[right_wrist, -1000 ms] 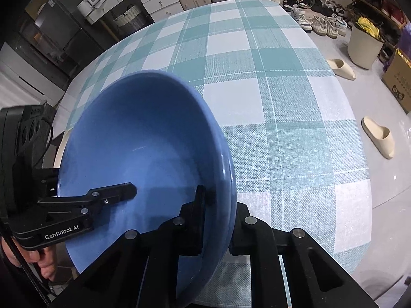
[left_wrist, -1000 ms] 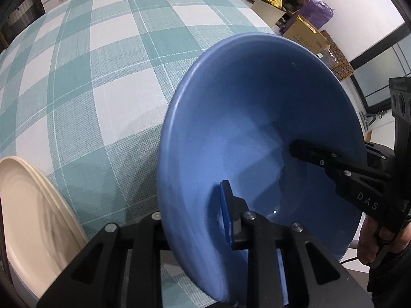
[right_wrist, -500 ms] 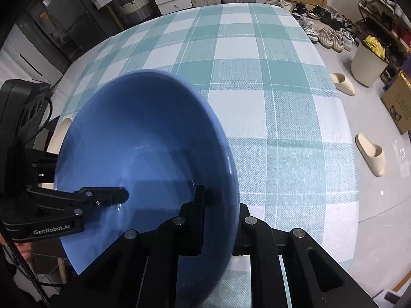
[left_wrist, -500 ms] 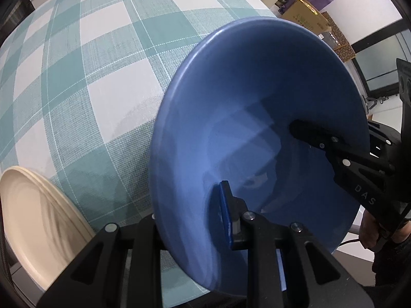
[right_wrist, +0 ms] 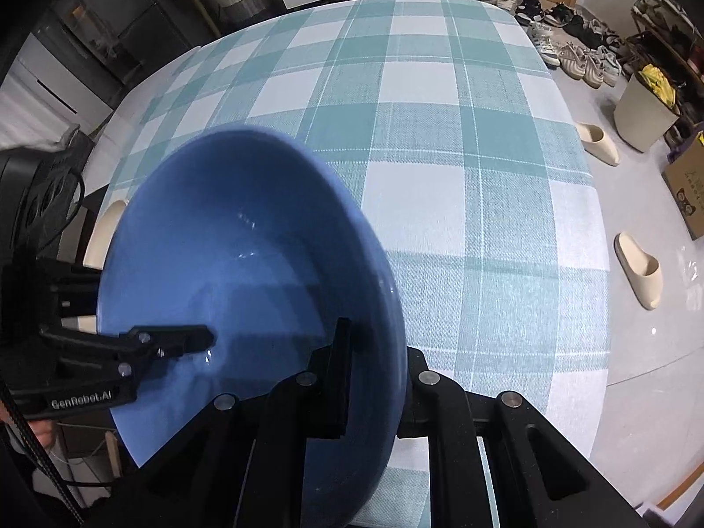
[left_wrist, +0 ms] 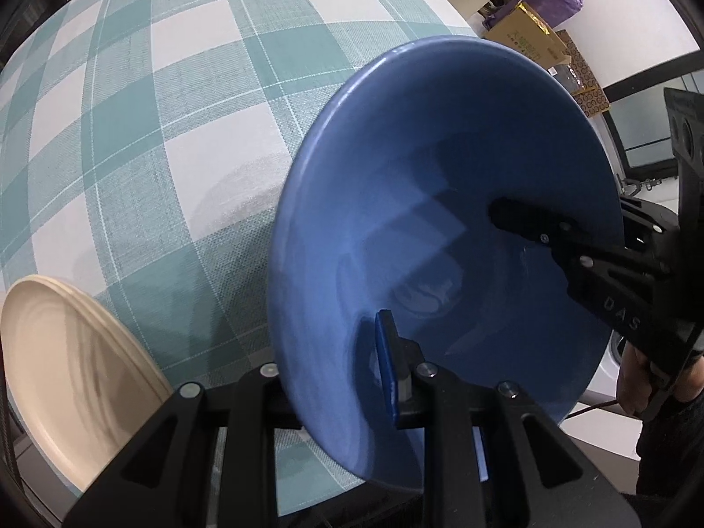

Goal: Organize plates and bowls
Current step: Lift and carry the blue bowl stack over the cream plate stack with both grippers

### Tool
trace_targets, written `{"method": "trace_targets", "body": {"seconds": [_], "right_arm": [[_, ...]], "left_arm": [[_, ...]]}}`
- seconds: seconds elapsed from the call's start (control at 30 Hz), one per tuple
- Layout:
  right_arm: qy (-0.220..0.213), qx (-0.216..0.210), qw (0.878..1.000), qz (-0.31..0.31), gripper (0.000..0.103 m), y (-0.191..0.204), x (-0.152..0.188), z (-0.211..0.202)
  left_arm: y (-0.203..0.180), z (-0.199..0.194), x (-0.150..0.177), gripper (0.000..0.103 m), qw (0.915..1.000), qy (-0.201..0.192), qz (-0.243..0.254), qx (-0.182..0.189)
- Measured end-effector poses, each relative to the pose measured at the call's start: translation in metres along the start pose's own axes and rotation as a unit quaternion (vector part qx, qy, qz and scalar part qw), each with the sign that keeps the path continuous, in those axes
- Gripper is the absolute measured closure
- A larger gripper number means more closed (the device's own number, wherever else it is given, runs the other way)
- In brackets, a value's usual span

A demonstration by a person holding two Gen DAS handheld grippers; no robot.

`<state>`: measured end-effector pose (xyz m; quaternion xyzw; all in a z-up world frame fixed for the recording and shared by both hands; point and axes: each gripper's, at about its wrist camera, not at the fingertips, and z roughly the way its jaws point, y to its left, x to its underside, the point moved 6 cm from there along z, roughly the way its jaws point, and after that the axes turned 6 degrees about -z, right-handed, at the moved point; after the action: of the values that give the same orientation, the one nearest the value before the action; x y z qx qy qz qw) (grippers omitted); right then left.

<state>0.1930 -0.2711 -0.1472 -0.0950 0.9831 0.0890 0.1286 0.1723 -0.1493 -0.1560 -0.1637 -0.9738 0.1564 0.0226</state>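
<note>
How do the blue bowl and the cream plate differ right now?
The blue bowl is deep; the cream plate is shallow. The bowl is clamped at opposite rims by the left tongs and the right tongs; nothing grips the plate, which sits at the table's near edge. Both are round and empty.

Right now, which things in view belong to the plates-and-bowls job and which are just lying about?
Job:
- blue bowl, pinched at its rim by left tongs and right tongs
- cream plate

Lying about:
- slippers
- shoes
- cardboard box
- bin
</note>
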Motion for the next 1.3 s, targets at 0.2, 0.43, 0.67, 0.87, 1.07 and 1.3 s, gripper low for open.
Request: {"method": "trace_targets", "body": {"seconds": [0.2, 0.43, 0.67, 0.87, 1.07, 1.3], "right_arm": [[0.013, 0.001, 1.000, -0.022, 0.090, 0.012, -0.018, -0.003], [0.024, 0.003, 0.998, -0.054, 0.091, 0.033, -0.043, -0.013], [0.016, 0.009, 0.995, -0.095, 0.091, 0.073, -0.079, -0.033], [0.016, 0.000, 0.989, -0.150, 0.091, 0.130, -0.096, -0.037], [0.023, -0.020, 0.981, -0.189, 0.091, 0.191, -0.103, -0.030], [0.048, -0.054, 0.975, -0.210, 0.091, 0.250, -0.096, 0.001]], "left_arm": [[0.009, -0.011, 0.000, 0.081, 0.9998, -0.004, -0.017, 0.007], [0.023, -0.032, 0.004, 0.081, 0.9991, -0.011, -0.037, 0.019], [0.049, -0.069, 0.009, 0.081, 0.9967, -0.039, -0.068, 0.022], [0.086, -0.097, 0.031, 0.081, 0.9936, -0.054, -0.098, 0.014], [0.124, -0.110, 0.066, 0.081, 0.9880, -0.066, -0.140, 0.005], [0.181, -0.105, 0.106, 0.081, 0.9794, -0.072, -0.188, -0.012]]}}
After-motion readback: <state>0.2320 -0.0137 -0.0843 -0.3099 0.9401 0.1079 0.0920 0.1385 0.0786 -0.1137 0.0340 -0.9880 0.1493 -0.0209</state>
